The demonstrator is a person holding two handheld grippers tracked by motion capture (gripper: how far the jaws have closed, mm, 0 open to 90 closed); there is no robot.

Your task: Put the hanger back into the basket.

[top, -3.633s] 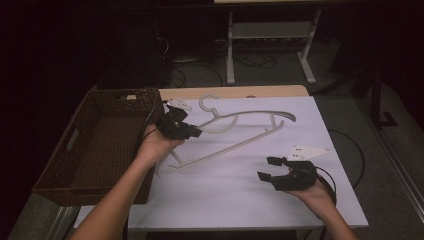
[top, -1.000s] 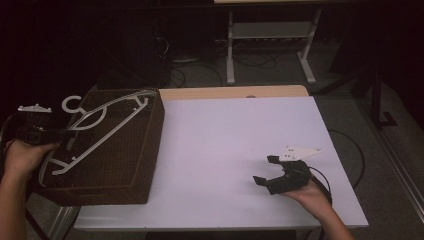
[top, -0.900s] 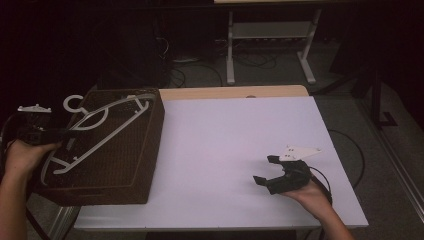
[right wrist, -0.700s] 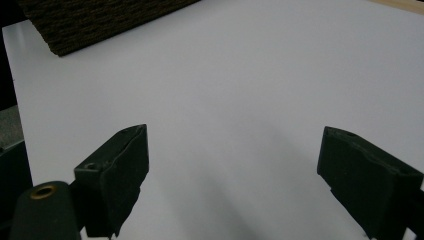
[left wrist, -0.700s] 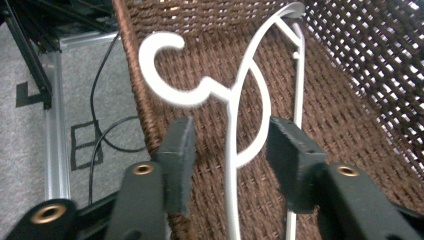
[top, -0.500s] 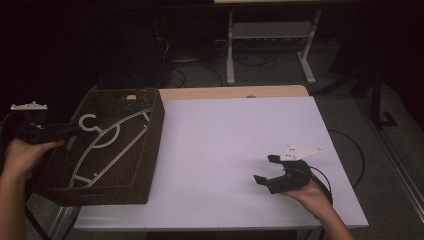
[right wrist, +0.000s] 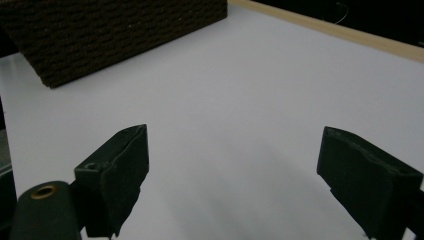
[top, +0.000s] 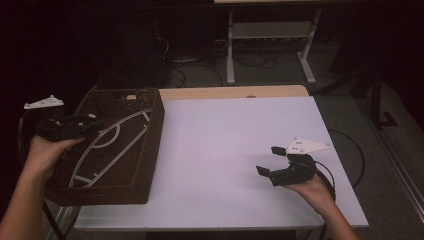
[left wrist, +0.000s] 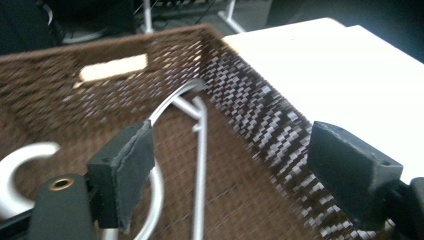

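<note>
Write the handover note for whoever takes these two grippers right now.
Left gripper: open, over the brown woven basket, gripping nothing.
Right gripper: open and empty, low over the white table near its right front.
White hanger: lies flat on the basket floor, hook toward the person's side.
Done: hanger is in the basket and released.
Left: probably just draw the left gripper back out.
</note>
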